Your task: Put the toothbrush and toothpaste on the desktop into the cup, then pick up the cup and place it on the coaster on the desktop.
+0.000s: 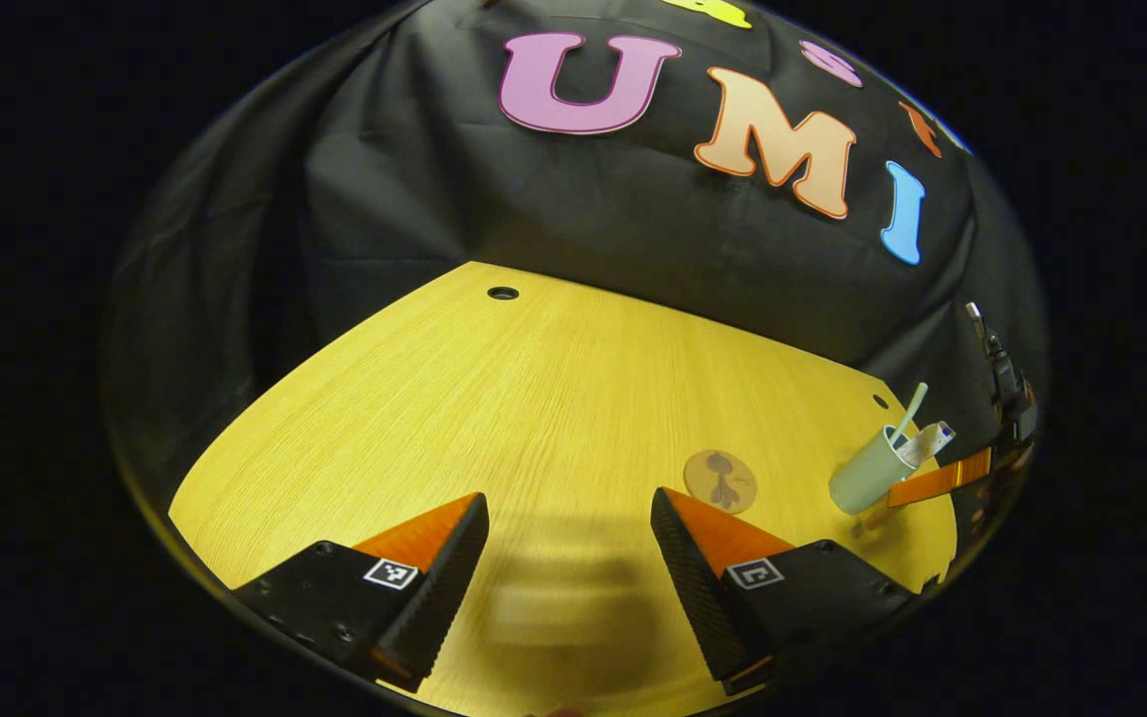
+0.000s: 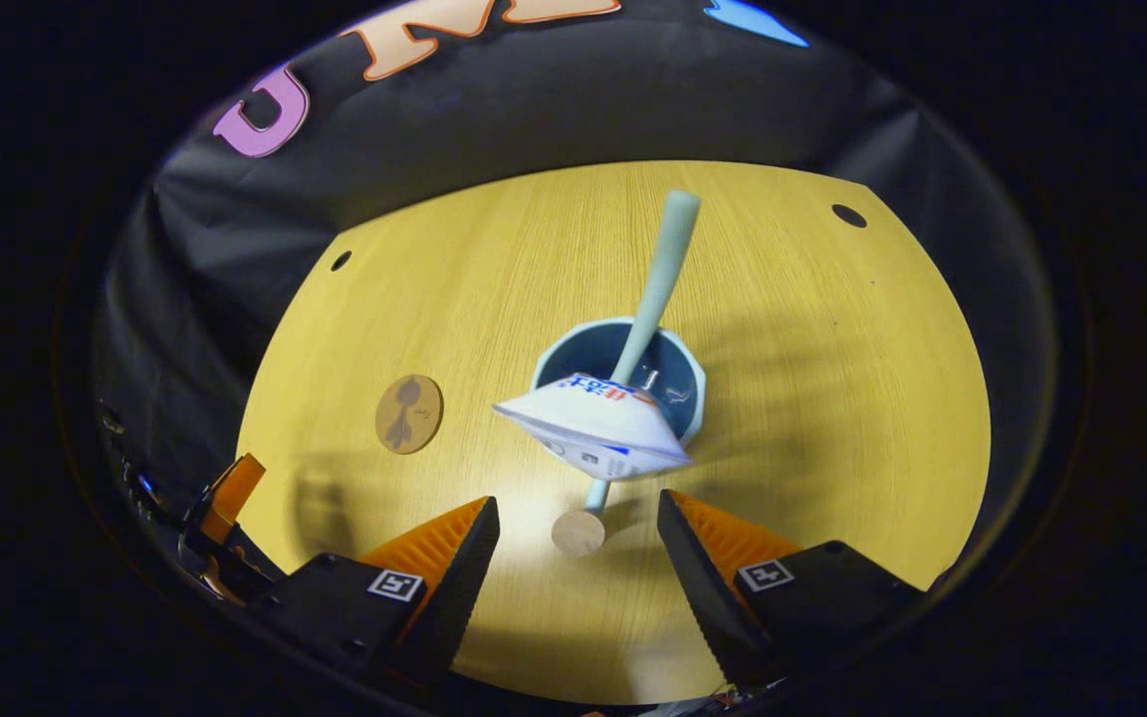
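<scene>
Judging handling: left gripper point(image 1: 569, 558) idles near-left with fingers apart over bare desktop point(image 1: 494, 398), coaster point(image 1: 720, 481) mid, cup point(image 2: 619, 383) at right already holding toothbrush point(image 2: 655, 289) and toothpaste point(image 2: 598, 423), light, rigid, top-heavy, best pinched across its wall, right gripper point(image 2: 578, 563) spread empty just above.

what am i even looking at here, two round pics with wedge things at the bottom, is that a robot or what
No robot: a person holds a two-finger gripper in each hand, and a fisheye camera rides on each. The wedges at the bottom are that gripper's own fingers. The left gripper is open over the yellow wooden desktop, holding nothing. The right gripper is open too, looking down on a cup that already has the toothbrush and toothpaste standing in it. The round coaster lies bare on the desk, apart from the cup. The left gripper view also shows the cup, with the other gripper beside it.
</scene>
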